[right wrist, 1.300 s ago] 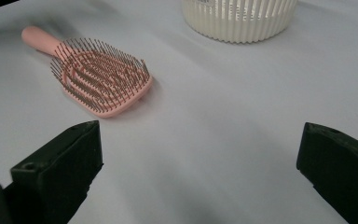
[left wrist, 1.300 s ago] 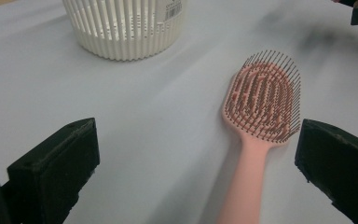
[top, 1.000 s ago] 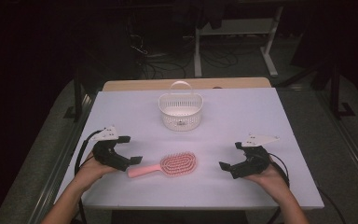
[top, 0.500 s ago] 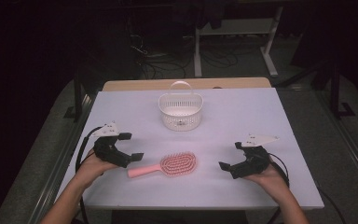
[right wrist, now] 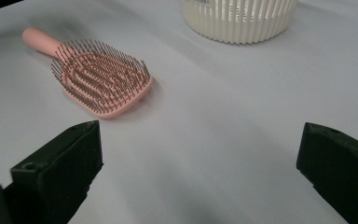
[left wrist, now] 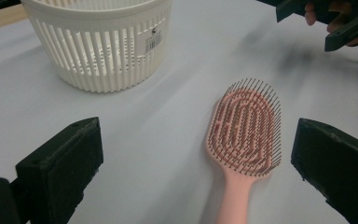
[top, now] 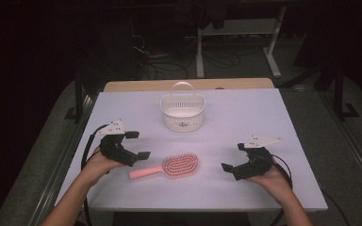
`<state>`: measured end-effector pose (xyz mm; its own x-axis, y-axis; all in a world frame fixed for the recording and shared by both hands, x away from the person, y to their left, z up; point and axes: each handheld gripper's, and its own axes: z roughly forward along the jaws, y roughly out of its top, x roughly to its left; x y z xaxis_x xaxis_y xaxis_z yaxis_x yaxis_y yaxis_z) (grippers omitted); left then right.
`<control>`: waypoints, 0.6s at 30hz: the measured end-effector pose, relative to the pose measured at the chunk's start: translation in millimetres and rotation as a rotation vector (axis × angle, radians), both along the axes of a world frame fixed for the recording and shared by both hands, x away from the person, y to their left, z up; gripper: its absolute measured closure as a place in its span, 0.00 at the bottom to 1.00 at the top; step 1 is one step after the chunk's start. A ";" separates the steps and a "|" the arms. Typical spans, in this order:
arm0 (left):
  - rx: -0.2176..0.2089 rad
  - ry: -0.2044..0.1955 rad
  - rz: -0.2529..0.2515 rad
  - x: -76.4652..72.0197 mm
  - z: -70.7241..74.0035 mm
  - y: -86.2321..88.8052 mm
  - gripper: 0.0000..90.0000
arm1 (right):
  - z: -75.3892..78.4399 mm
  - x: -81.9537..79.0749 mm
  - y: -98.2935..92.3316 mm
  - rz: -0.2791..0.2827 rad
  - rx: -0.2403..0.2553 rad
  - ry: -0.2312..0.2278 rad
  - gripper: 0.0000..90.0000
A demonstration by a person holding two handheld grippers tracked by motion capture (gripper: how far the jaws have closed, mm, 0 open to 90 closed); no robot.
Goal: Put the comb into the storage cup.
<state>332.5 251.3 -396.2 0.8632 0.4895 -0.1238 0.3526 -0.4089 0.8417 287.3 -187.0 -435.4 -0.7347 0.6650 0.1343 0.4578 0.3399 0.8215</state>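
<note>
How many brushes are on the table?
1. The pink brush lies bristles up near the front of the table, between the two grippers and in front of the white basket. The basket looks empty.

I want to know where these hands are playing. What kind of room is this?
Probably a lab or workshop, not a home. A pink hairbrush and a white basket sit alone on a plain white table, while cables trail over the dark floor by a metal stand behind.
</note>
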 end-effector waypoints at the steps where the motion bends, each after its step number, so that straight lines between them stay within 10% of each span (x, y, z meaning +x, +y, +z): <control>1: -0.002 0.001 -0.001 0.4 0.4 -0.8 0.02 | -0.1 0.0 0.0 0.000 0.000 0.000 0.00; 18: -0.016 0.000 -0.033 10.0 6.0 -17.3 0.01 | -0.4 0.9 0.1 -0.001 0.004 0.004 0.00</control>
<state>342.5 234.1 -390.3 0.8787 0.4589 -0.1313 0.3394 -0.4071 0.8480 288.2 -186.9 -435.7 -0.7338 0.6649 0.1397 0.4613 0.3367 0.8209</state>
